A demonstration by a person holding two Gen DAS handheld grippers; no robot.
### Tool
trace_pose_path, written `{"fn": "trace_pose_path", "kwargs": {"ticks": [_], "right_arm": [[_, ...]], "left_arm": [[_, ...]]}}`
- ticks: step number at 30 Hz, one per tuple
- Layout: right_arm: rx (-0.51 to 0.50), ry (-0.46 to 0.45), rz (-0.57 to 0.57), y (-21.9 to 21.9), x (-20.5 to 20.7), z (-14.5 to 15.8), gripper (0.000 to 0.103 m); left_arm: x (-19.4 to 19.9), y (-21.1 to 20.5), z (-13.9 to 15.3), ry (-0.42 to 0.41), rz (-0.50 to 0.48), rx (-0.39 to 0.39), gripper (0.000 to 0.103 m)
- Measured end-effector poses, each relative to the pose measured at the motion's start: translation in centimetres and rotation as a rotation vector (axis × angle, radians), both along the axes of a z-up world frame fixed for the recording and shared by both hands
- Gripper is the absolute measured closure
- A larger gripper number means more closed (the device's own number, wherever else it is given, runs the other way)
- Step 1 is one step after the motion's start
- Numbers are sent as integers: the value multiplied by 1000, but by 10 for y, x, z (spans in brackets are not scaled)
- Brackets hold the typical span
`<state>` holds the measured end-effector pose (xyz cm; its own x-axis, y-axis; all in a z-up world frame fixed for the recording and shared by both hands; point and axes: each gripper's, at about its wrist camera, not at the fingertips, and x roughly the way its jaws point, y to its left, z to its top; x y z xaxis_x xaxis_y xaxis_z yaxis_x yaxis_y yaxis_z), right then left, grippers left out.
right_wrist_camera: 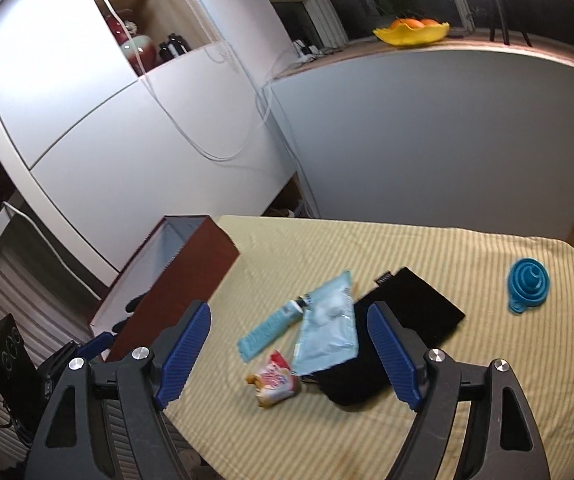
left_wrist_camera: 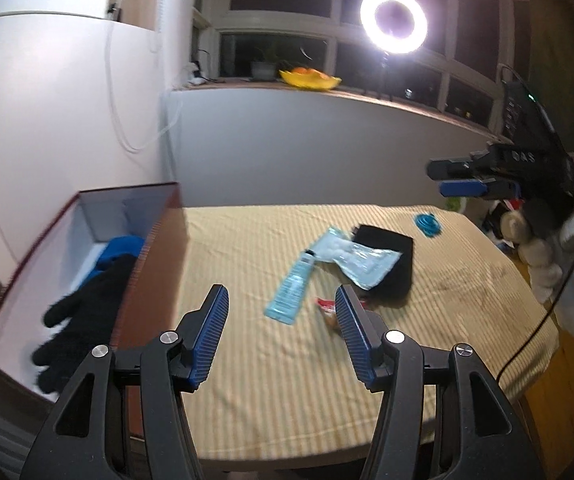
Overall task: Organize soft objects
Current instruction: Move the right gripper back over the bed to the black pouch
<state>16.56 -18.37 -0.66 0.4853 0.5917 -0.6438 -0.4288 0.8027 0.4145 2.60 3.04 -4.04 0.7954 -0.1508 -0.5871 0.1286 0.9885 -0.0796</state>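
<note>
Sorting partly done: gloves in box. Left on table: pouch, tube, black cloth. Both grippers spread, empty.

gloves lie in the box left of the pouch, which rests on the cloth
</note>
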Motion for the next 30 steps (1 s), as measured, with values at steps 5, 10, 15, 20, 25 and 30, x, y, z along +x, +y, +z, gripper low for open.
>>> {"fn": "trace_pose_path", "kwargs": {"ticks": [5, 10, 15, 20, 25, 30], "right_arm": [[-23, 59, 1, -17, 14, -13, 25], [-52, 90, -2, -28, 33, -25, 26], [-116, 126, 26, -23, 62, -39, 64], [-194, 151, 89, -2, 93, -57, 74], [-265, 180, 162, 26, 121, -77, 76], [-343, 218, 231, 53, 138, -98, 78]], "left_arm": [[2, -27, -10, 36, -67, -35, 48], [3, -49, -17, 62, -103, -82, 48], [-2, -62, -17, 67, -112, -98, 48], [-7, -65, -16, 64, -102, -88, 48], [-2, -62, -14, 68, -89, -95, 48], [4, -57, -16, 79, -73, -102, 48]]}}
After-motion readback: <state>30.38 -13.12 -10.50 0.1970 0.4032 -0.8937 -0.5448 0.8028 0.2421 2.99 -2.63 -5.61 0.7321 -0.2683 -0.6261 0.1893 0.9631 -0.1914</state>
